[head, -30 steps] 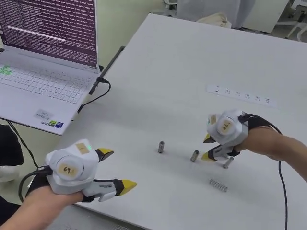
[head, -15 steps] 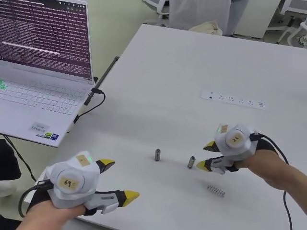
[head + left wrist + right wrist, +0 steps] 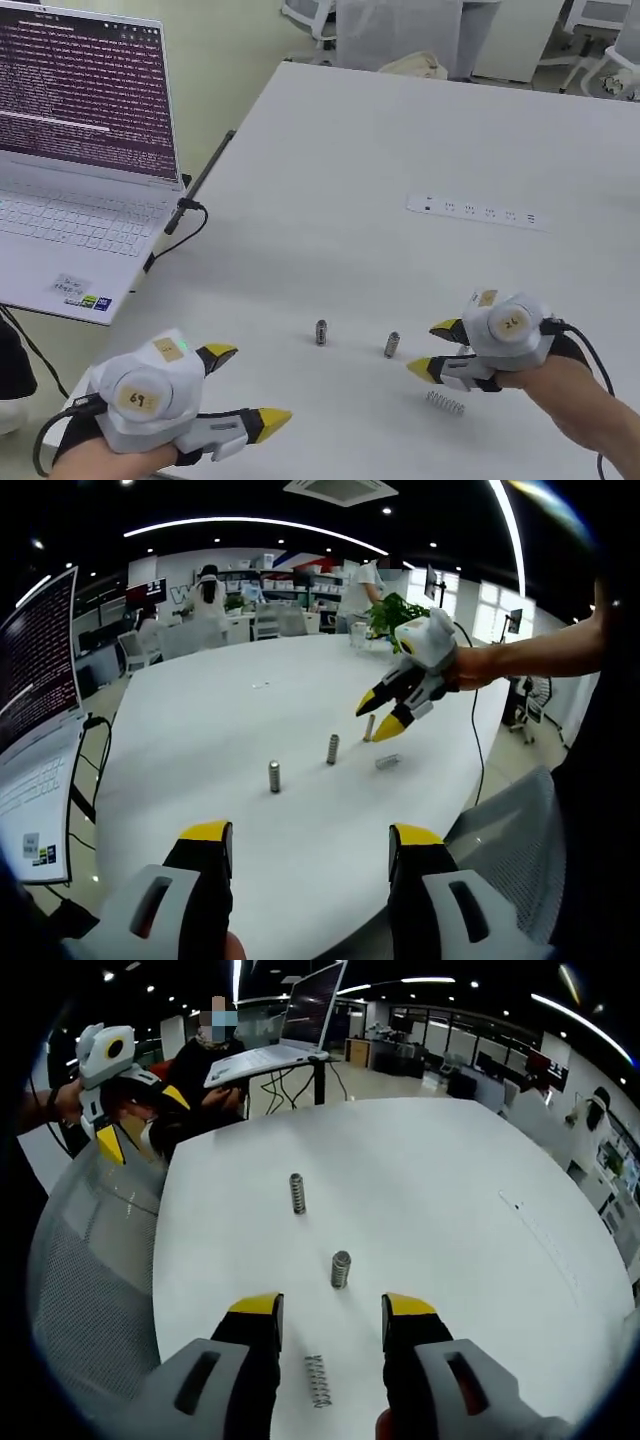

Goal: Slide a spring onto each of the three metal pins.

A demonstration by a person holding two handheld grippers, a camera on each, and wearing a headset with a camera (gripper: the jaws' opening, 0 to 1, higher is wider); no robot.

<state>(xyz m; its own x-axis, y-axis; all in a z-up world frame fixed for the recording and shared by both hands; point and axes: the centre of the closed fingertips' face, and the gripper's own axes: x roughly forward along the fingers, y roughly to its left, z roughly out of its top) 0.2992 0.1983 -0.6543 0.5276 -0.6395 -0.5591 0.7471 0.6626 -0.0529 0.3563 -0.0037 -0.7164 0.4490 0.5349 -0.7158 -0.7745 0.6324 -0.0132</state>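
Two short metal pins stand on the white table, one [image 3: 321, 332] left of the other [image 3: 392, 344]; each looks wrapped in a coil. A loose spring [image 3: 445, 403] lies flat just right of them. My right gripper [image 3: 432, 348] hovers open beside the second pin, above the loose spring. The right gripper view has the near pin [image 3: 341, 1269] ahead of my open right gripper [image 3: 332, 1305] and the loose spring [image 3: 317, 1380] below it. In the left gripper view a third pin [image 3: 369, 727] stands at the right gripper's [image 3: 378, 718] tips. My left gripper [image 3: 245, 385] is open and empty at the near edge.
An open laptop [image 3: 80, 200] sits at the table's left edge with a black cable [image 3: 185, 210] plugged into its side. A white power strip [image 3: 478, 212] lies farther back on the right. A grey mesh chair [image 3: 90, 1260] stands by the near edge.
The head camera has tilted. My right gripper has drawn back toward the near right and now covers the third pin in the head view. The left gripper has hardly moved.
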